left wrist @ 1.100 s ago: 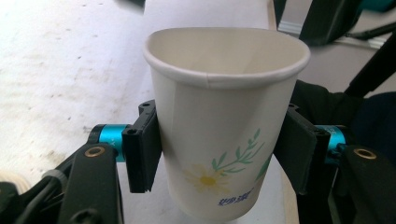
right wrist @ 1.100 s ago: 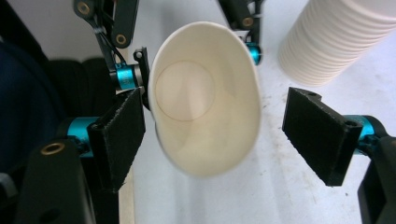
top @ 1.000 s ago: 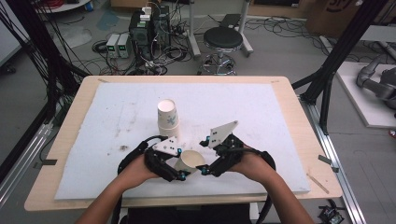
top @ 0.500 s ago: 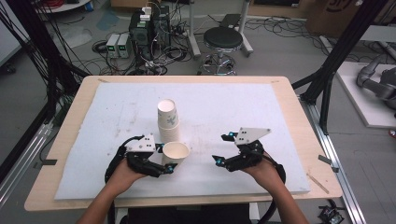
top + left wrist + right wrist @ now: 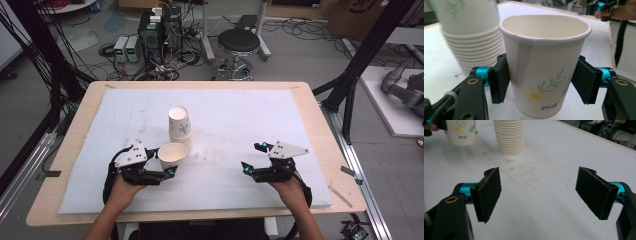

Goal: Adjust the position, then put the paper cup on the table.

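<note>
Left gripper (image 5: 167,172) pinching paper cup (image 5: 172,155) at five o'clock of stack (image 5: 180,125) (risking crushing, slipping); right gripper (image 5: 252,157) gaping empty.

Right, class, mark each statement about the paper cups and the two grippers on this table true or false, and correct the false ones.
1. The left gripper grips a single paper cup. True.
2. The right gripper holds a cup. False: its jaws stand open with nothing between them.
3. The held cup lies on its side. False: it is upright, mouth up.
4. A stack of cups stands on the white mat. True.
</note>
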`<state>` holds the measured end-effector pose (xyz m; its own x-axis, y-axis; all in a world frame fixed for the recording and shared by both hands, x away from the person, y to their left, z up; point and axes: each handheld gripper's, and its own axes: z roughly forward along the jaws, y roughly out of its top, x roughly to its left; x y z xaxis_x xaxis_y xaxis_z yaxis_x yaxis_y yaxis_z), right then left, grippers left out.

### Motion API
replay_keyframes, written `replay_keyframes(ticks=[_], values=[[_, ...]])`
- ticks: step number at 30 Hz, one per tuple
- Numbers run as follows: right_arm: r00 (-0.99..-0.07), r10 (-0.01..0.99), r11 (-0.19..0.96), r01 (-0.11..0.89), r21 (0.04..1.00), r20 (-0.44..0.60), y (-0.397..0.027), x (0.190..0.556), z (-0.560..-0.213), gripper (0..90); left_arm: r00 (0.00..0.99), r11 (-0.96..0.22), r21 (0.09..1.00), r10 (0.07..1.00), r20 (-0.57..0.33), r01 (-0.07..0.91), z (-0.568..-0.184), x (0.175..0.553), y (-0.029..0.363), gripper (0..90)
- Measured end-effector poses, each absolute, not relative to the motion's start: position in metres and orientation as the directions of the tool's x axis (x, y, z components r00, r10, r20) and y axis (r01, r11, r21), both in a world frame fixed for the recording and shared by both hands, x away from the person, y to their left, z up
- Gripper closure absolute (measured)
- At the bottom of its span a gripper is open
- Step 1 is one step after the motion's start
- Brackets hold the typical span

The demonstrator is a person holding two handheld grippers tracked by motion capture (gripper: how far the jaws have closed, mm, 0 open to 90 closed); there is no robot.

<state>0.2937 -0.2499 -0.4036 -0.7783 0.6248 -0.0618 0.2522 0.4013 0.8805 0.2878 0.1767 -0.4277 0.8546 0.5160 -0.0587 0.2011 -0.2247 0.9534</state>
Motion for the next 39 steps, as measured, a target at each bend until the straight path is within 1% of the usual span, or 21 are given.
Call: replay_keyframes(ticks=[3,5,11,17,20,27,34,39], values=[[-0.76,0.646,0.384,0.242,0.891,-0.072,-0.254,0.292,-0.404,21.0,0.85,-0.203,0.961,0.523,-0.057,0.19,-0.426,0.288,0.18,35.9],[-0.751,0.657,0.372,0.254,0.893,-0.06,-0.256,0.292,-0.405,21.0,0.848,-0.204,0.961,0.527,-0.053,0.187,-0.425,0.288,0.183,35.9],[-0.747,0.662,0.372,0.257,0.892,-0.062,-0.258,0.289,-0.406,21.1,0.847,-0.197,0.963,0.529,-0.052,0.182,-0.424,0.288,0.183,35.7],[-0.739,0.671,0.368,0.265,0.892,-0.057,-0.262,0.288,-0.407,21.1,0.857,-0.179,0.97,0.512,-0.054,0.168,-0.422,0.288,0.187,35.5],[-0.738,0.672,0.367,0.264,0.892,-0.058,-0.262,0.288,-0.406,21.1,0.863,-0.161,0.974,0.501,-0.058,0.159,-0.419,0.286,0.196,35.5],[-0.742,0.668,0.371,0.266,0.89,-0.057,-0.26,0.29,-0.408,21.1,0.854,-0.148,0.975,0.515,-0.069,0.168,-0.419,0.286,0.215,35.3],[-0.75,0.658,0.383,0.261,0.886,-0.063,-0.257,0.291,-0.41,21.1,0.795,-0.141,0.974,0.604,-0.058,0.178,-0.42,0.291,0.238,34.4],[-0.749,0.659,0.382,0.263,0.886,-0.062,-0.257,0.29,-0.41,21.1,0.704,-0.135,0.97,0.709,-0.049,0.204,-0.422,0.3,0.251,34.3]])
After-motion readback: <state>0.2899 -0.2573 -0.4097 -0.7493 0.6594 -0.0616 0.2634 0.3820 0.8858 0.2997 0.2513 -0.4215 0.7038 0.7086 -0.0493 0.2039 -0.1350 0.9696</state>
